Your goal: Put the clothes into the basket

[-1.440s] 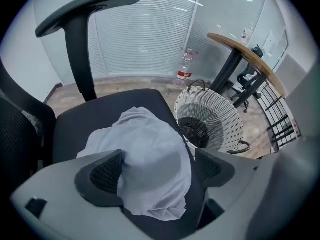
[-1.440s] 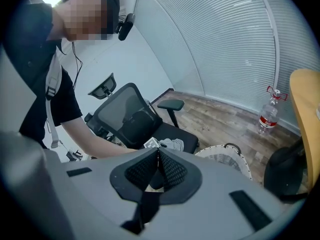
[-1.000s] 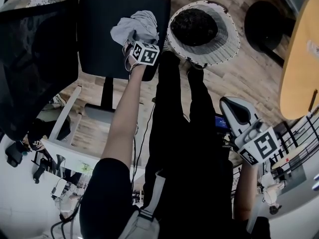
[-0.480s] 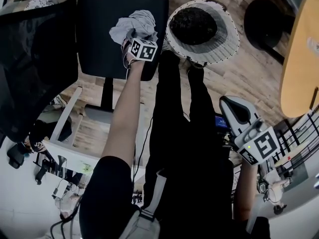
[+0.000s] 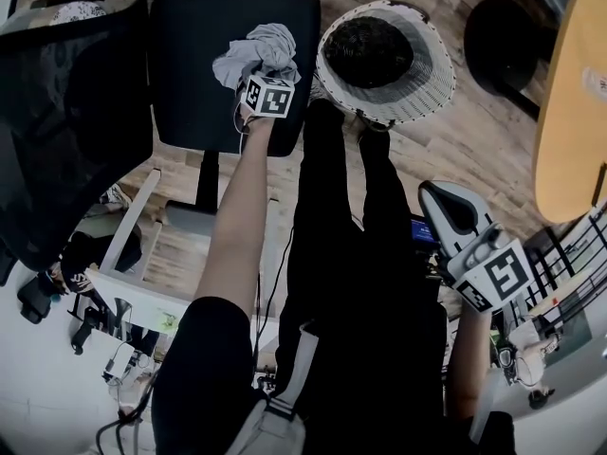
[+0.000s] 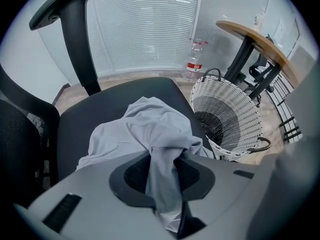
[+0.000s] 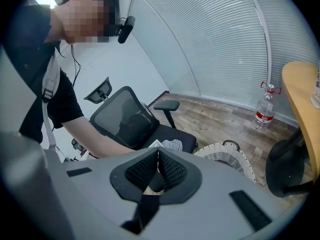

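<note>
The right gripper (image 7: 158, 159) is recorded with its fingers (image 7: 171, 172) closed together, nothing held between them. Beyond, a grey garment (image 7: 173, 145) is seen lying on the seat of a black office chair (image 7: 122, 119), toward which a person's arm (image 7: 97, 139) is extended. A white wicker basket (image 7: 225, 156) is noted just beside the chair.
</note>
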A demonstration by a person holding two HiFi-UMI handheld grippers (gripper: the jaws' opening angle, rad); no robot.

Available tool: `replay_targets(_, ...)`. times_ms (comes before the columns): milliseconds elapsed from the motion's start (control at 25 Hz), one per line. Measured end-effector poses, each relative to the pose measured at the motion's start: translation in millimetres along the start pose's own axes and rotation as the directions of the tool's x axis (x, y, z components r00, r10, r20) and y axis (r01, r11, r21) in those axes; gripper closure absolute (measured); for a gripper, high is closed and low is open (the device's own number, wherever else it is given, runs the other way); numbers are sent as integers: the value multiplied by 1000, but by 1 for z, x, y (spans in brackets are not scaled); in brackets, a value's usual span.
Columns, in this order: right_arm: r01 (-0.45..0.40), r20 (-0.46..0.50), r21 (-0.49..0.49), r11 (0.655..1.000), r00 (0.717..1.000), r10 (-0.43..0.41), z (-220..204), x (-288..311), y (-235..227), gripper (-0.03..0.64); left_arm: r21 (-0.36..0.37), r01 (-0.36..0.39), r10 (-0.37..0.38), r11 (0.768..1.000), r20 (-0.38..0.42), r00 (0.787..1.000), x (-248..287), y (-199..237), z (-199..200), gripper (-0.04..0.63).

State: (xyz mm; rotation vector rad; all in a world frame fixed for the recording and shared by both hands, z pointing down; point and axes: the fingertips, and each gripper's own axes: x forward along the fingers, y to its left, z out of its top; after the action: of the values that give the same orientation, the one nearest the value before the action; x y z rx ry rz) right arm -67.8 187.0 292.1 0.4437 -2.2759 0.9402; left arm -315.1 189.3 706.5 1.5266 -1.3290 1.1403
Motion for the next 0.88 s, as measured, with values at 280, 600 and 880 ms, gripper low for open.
replay_targets(280, 15, 33, -24, 1000, 999, -14, 12, -10, 4, 600, -18, 13, -13, 1000, 14, 1000, -20, 0, 7, 505)
replay_targets(600, 6, 108, -79, 997, 994, 3, 44, -20, 20, 600, -57, 27, -24, 998, 41, 999, -64, 8, 16, 505)
replay_targets(880, 3, 166, -118, 993, 986, 17, 61, -29, 30, 600, -21, 22, -21, 1000, 64, 998, -106, 8, 26, 506)
